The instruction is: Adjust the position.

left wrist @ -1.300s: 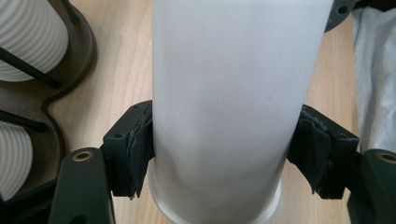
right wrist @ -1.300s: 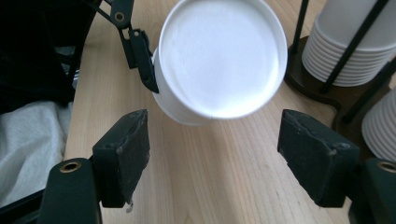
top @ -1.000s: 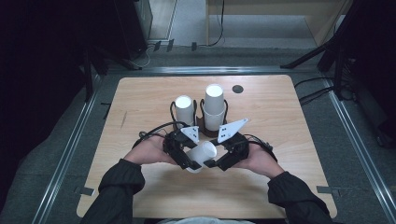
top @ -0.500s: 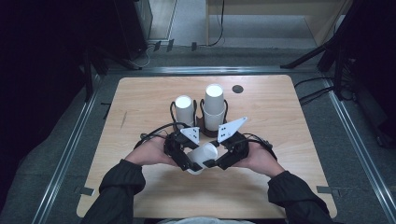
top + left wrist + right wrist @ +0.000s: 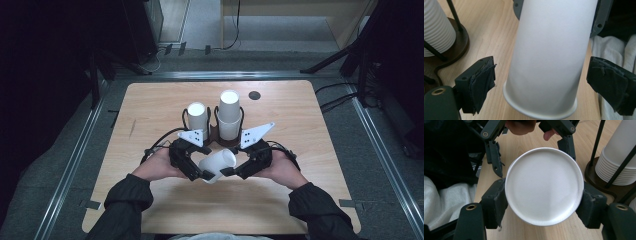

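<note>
A light wooden table [image 5: 150, 115] with rounded corners is seen from above, set on a grey floor [image 5: 380, 165] with metal rails along both sides; dark equipment and cables are ranged behind it, and the room beyond is dim. A small dark round disc [image 5: 254, 95] is set into the tabletop near its far edge. Just past the middle of the table a dark stand [image 5: 215, 136] with thin upright rods is placed, and two stacks of white cups are kept in it: the shorter stack [image 5: 196, 116] on the left and the taller stack [image 5: 229, 112] on the right. The way between the grippers and the far half of the table is partly blocked by this stand. Nearer the person, a single white paper cup [image 5: 218, 163] is held lying on its side above the wood, between the two grippers. The right gripper [image 5: 231, 172] is pinched on the cup near its closed end, with both pads pressed against the wall. The left gripper [image 5: 204, 176] is spread: its jaws have just been opening, the cup's rim end lies between them, and a gap is seen on either side of the cup. White cloth [image 5: 441, 202] at the person's lap is seen beyond the table's near edge.
</note>
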